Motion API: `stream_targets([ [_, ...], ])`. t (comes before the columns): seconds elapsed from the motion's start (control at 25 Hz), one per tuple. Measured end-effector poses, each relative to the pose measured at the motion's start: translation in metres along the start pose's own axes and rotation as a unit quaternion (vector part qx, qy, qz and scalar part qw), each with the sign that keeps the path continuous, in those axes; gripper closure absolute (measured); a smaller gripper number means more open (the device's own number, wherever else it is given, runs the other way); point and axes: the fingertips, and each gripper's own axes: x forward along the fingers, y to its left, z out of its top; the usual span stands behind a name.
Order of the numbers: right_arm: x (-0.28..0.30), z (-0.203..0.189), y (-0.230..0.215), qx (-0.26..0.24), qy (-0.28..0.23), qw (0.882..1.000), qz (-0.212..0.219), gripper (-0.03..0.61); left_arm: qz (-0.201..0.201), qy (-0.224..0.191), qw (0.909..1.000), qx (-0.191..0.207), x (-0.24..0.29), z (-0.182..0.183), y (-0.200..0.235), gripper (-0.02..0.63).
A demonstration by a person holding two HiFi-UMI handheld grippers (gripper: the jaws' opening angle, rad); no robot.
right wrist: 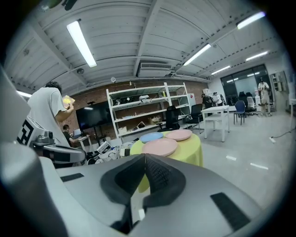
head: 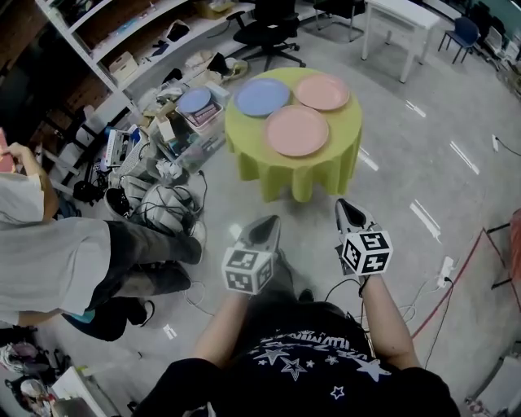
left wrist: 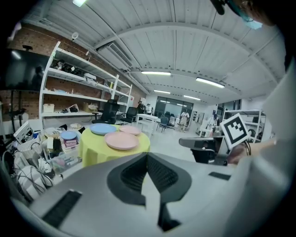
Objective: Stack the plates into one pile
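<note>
Three plates lie apart on a round table with a yellow-green cloth (head: 326, 167): a blue plate (head: 262, 96) at the back left, a pink plate (head: 321, 91) at the back right, and a second pink plate (head: 296, 129) at the front. Both grippers are held well short of the table, pointing at it. My left gripper (head: 267, 221) is shut with nothing in it, and so is my right gripper (head: 348, 208). The left gripper view shows the plates (left wrist: 121, 140) ahead of its jaws; the right gripper view shows them (right wrist: 159, 146) too.
Boxes, cables and clutter (head: 167, 138) lie on the floor left of the table, below a white shelf unit (head: 122, 37). A person (head: 73, 261) crouches at my left. An office chair (head: 269, 32) and a white table (head: 399, 24) stand behind. A red cable (head: 456, 281) runs at right.
</note>
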Motion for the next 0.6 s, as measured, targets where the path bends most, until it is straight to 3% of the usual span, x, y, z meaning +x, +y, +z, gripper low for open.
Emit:
stream_targets([
  [0.6, 0.086, -0.001, -0.026, 0.019, 0.044, 0.999, -0.016, 0.563, 0.003, 0.020, 0.9995, -0.026, 0.058, 0.008, 0.072, 0.595],
])
